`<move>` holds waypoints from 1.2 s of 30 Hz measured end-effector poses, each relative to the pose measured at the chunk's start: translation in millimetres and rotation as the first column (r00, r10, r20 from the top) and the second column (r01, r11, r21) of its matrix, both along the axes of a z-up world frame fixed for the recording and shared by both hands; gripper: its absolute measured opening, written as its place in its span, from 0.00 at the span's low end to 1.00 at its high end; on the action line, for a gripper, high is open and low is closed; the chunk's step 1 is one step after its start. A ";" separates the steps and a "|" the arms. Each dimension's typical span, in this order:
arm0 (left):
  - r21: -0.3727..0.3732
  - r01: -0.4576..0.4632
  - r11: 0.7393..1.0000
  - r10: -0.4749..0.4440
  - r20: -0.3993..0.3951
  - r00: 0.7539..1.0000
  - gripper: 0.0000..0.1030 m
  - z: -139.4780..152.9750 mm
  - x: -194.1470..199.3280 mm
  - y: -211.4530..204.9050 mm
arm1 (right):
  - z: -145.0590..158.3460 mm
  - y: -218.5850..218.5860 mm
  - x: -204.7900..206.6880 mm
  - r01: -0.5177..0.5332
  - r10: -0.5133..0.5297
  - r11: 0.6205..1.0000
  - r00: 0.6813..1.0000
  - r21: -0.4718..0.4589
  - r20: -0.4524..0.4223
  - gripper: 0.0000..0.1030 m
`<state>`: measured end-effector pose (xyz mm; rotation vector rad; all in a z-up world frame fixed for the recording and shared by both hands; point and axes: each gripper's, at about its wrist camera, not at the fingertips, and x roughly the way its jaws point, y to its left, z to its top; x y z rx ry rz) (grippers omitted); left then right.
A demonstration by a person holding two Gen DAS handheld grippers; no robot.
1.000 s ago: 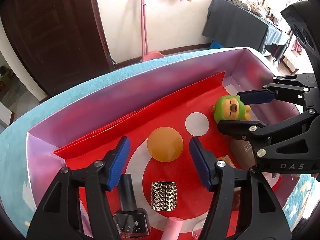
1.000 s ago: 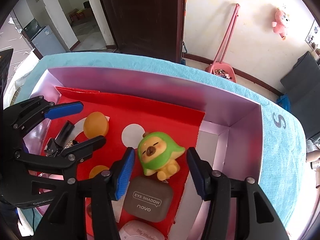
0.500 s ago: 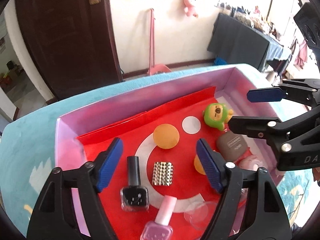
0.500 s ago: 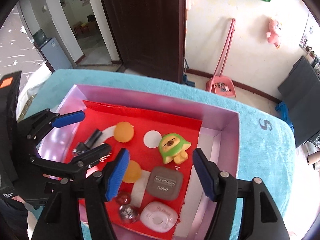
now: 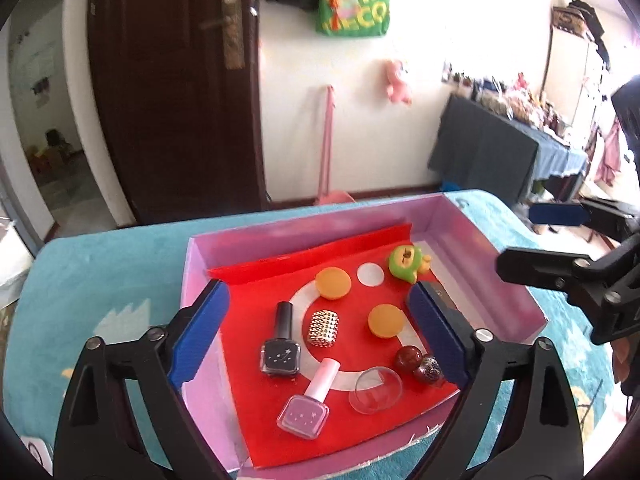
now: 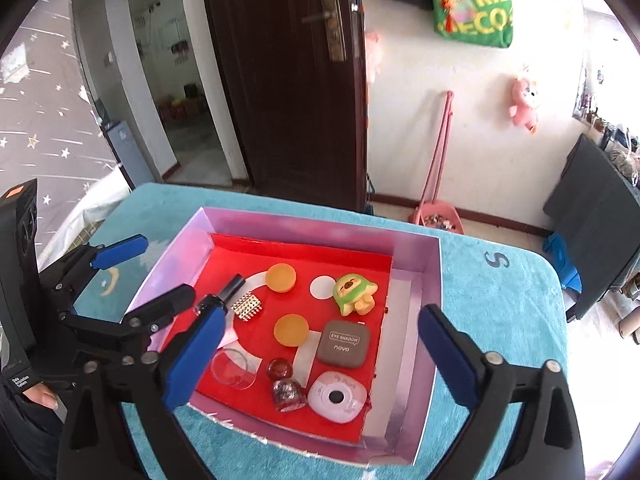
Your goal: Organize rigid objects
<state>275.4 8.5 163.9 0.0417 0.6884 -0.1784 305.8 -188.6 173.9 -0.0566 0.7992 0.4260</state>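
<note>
A teal plush table cover (image 6: pixel 488 280) carries a shallow rectangular box with pale lilac walls (image 6: pixel 320 232), lined with a red sheet bearing white printed shapes (image 6: pixel 344 264). All task items lie inside this box on the red sheet.

The left gripper (image 5: pixel 318 328) has its blue-padded jaws spread wide apart and holds nothing; it hangs above the box's near-left side. The right gripper (image 6: pixel 316 356) is likewise spread wide and empty, above the near edge of the box.

Contents, largest first:
- Green and yellow rubber creature toy (image 6: pixel 354 294), near the far right corner of the sheet.
- Grey-brown square eye-shadow case (image 6: pixel 343 344), just in front of the toy.
- White and pink rounded compact (image 6: pixel 338 397), in front of the case.
- Clear glass dish (image 5: pixel 375 390), at the near edge.
- Black nail polish bottle (image 5: pixel 281 354) and lilac nail polish bottle with a pink cap (image 5: pixel 306 410), lying flat.
- Two orange discs (image 5: pixel 333 283) (image 5: pixel 386 321).
- Gold studded cylinder (image 5: pixel 324 328), between the black bottle and the nearer disc.
- Dark red bead (image 5: pixel 408 358), touching a dark speckled bead (image 5: pixel 427 369).
</note>
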 end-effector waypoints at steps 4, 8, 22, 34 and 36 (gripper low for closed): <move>0.006 -0.011 1.000 0.011 0.075 0.997 0.91 4.1 -23.7 -1.2 | 1.2 -3.9 -23.0 0.016 -0.016 1.000 0.997 0.005 0.079 1.00; -0.005 -0.064 0.998 0.064 0.139 0.988 0.97 1.5 -44.4 1.6 | -1.7 -7.0 -45.1 0.033 -0.034 0.999 0.987 0.010 0.160 1.00; 0.026 -0.175 0.984 0.161 0.278 0.947 0.99 -36.5 -72.9 -5.5 | -65.3 -9.4 -54.6 0.115 -0.112 0.993 0.961 0.003 0.252 1.00; 0.023 -0.186 0.982 0.177 0.204 0.963 0.99 -70.9 -52.3 -2.9 | -96.9 -6.5 -36.2 0.149 -0.145 0.989 0.960 0.001 0.239 1.00; 0.034 -0.188 0.982 0.178 0.192 0.965 0.99 -73.3 -52.0 -4.8 | -100.7 -4.8 -34.1 0.149 -0.143 0.989 0.963 -0.009 0.230 1.00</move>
